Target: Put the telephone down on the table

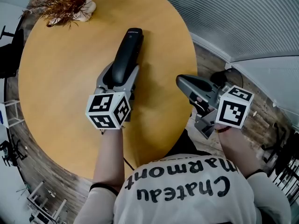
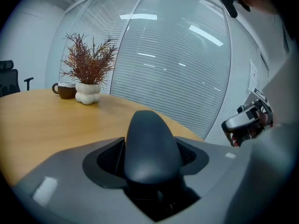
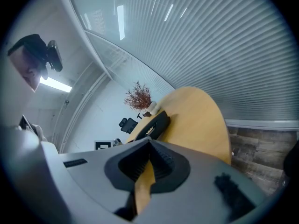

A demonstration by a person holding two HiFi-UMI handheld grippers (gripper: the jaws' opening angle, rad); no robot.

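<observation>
The black telephone handset [image 1: 127, 52] lies lengthwise between the jaws of my left gripper [image 1: 121, 76], which is shut on its near end over the round wooden table [image 1: 60, 78]. In the left gripper view the telephone's rounded back [image 2: 152, 143] fills the gap between the jaws. Whether its far end touches the tabletop I cannot tell. My right gripper [image 1: 180, 81] hangs off the table's right edge, over the floor, shut with nothing in it [image 3: 149, 146]. The right gripper view shows the telephone [image 3: 155, 124] from the side, in front of the table [image 3: 201, 120].
A dried red plant in a white pot [image 1: 65, 1] stands at the table's far edge, with a brown mug [image 2: 65, 90] beside it. A black office chair [image 1: 9, 55] is at the left. A glass wall with blinds [image 1: 233, 17] curves round the right, above the wooden floor [image 1: 210, 64].
</observation>
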